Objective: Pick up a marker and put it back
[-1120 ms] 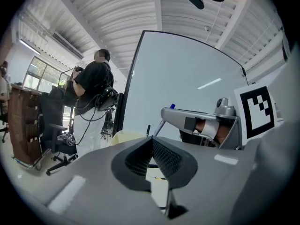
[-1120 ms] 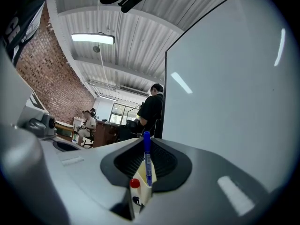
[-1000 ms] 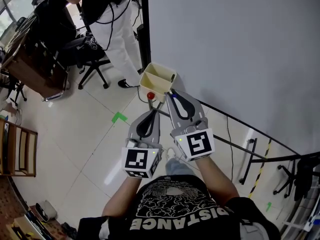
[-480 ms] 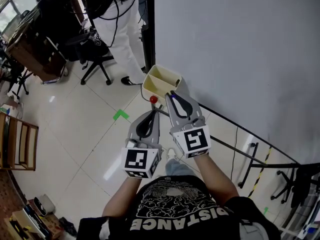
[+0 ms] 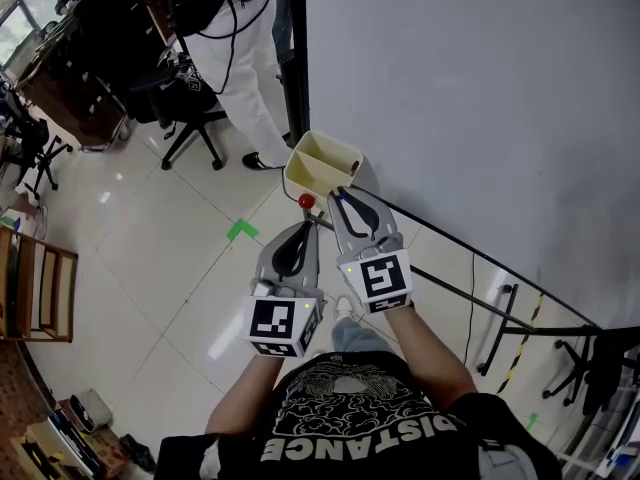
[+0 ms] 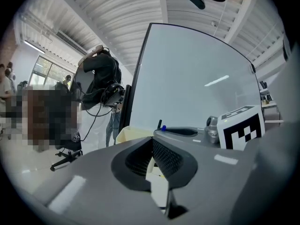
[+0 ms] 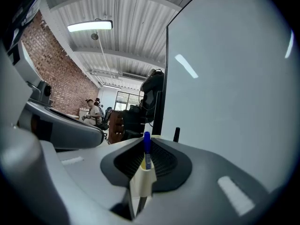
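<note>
My right gripper (image 5: 340, 198) is shut on a blue-capped marker (image 7: 147, 149) that stands upright between its pads. In the left gripper view the blue cap (image 6: 163, 127) sticks up from that gripper. Its tip is right at the near edge of a cream two-compartment holder (image 5: 322, 163) fixed at the whiteboard's lower edge. A black marker (image 7: 176, 134) stands in the holder. My left gripper (image 5: 299, 228) hovers just left of the right one, its jaws together with nothing between them. A small red knob (image 5: 306, 200) sits below the holder.
The whiteboard (image 5: 480, 98) fills the right side, with its stand's bars and feet (image 5: 500, 313) on the tiled floor. A person in white trousers (image 5: 240, 63) stands behind the board's edge beside a black office chair (image 5: 185, 118). Green tape (image 5: 238, 232) marks the floor.
My right gripper has come down with the blue marker and now sits a little lower and closer to the left gripper. The left gripper has hardly moved.
</note>
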A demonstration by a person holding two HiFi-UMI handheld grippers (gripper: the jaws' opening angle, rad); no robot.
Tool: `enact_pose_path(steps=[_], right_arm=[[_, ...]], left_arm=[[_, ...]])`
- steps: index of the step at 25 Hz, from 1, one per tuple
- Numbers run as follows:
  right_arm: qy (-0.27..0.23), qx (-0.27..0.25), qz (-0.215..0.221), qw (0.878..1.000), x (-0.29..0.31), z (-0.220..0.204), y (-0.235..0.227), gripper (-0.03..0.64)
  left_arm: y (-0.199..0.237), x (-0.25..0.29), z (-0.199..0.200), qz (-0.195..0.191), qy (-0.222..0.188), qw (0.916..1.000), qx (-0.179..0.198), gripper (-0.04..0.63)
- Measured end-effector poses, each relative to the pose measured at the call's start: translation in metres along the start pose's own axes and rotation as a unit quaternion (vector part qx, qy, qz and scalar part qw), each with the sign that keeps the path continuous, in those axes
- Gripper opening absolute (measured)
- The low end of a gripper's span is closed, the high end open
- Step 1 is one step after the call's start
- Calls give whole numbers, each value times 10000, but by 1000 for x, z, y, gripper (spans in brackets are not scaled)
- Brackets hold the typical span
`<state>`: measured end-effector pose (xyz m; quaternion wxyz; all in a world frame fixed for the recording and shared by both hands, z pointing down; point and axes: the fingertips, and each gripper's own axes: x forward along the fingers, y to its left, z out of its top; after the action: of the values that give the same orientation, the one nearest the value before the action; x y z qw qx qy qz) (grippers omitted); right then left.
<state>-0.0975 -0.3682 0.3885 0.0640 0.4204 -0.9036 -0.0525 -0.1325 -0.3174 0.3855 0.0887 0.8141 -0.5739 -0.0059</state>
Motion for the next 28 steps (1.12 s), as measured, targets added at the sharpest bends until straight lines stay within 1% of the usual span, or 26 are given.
enact_pose_path(steps=[6,16,23,28], right_arm=[[84,-34,-3,10000,0,-11,2,38],[97,-73,61,9999,-1,-15,6,38],[36,-98,72,9999,-2,-14,8,43],[-70,-122,59,9999,-9,-4,11,46]], left_arm=[[1,-2,0,16,-1,10000,0,3],[2,-3,0,42,-5,10000,2,3],[0,-3,-5,18,17,10000,0,3],[-3,-7,0,-3,-38,10000,16,3]])
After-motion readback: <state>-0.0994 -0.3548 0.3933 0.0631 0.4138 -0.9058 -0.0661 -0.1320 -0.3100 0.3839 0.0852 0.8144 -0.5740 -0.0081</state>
